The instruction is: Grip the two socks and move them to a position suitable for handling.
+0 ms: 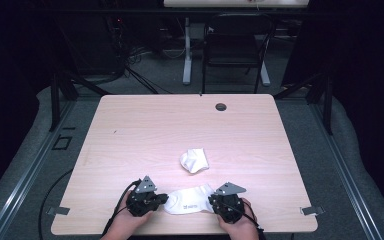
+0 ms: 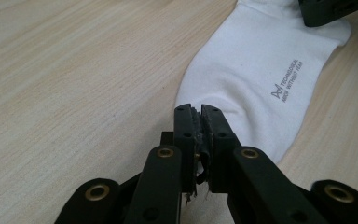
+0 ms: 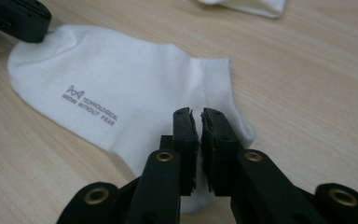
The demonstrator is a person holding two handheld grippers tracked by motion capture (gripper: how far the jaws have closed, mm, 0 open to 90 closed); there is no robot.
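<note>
Two white socks lay on the pale wooden table [image 1: 130, 125]: a flat sock [image 1: 187, 201] stretched out near the person's edge, printed with small grey lettering, and a crumpled sock [image 1: 194, 160] bunched up a little farther in, near the middle of the table. Two grippers worked the flat one, each held low over the near edge by a hand, with the forearms coming in from the bottom of the high view. The left gripper [image 1: 152, 199] met the sock's left end, the rounded toe, and the right gripper [image 1: 219, 202] met its right end, at the cuff, so that the sock lay between the two tools. In the left gripper view [image 2: 196, 112] the jaws stood pressed together at the sock's edge, with a bit of white fabric caught between them. In the right gripper view [image 3: 196, 114] the jaws were likewise drawn together, over the ribbed cuff; whether they pinched cloth there I could not tell.
</note>
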